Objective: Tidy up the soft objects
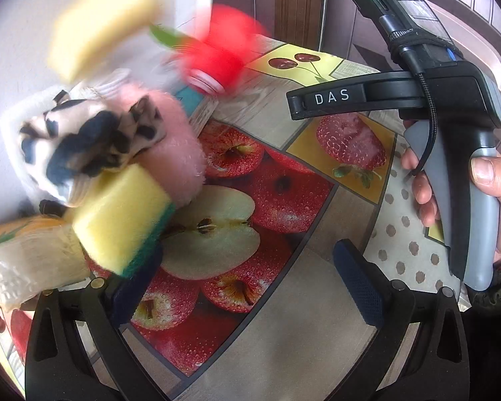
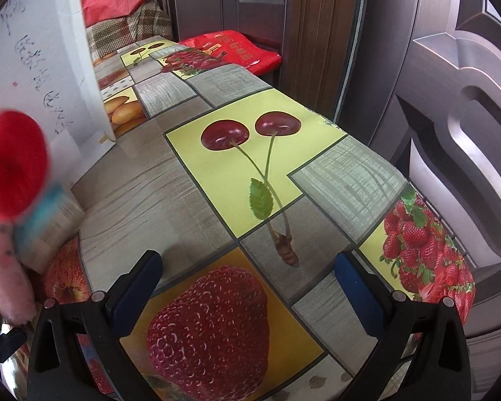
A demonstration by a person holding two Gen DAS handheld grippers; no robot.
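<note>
In the left wrist view a heap of soft things fills the left side: a yellow sponge with a green scouring face [image 1: 123, 217], a pink fluffy piece [image 1: 183, 140], a black-and-white cloth [image 1: 90, 140] and a plastic-wrapped pack [image 1: 33, 260]. A second yellow sponge [image 1: 100, 23] and a red soft ball [image 1: 223, 53] are blurred above the heap. My left gripper [image 1: 247, 267] is open, and the green-faced sponge overlaps its left finger. My right gripper [image 2: 248, 267] is open and holds nothing, over the strawberry print. The red ball [image 2: 13, 167] and the pink piece [image 2: 3, 267] show at its far left.
The table wears a fruit-print cloth [image 2: 250, 140]; its right edge runs along a panelled door [image 2: 451, 117]. A white board with writing [image 2: 43, 50] stands at the left. A red bag [image 2: 230, 46] lies at the far end. A hand [image 1: 491, 183] holds the right gripper's grey handle [image 1: 464, 200].
</note>
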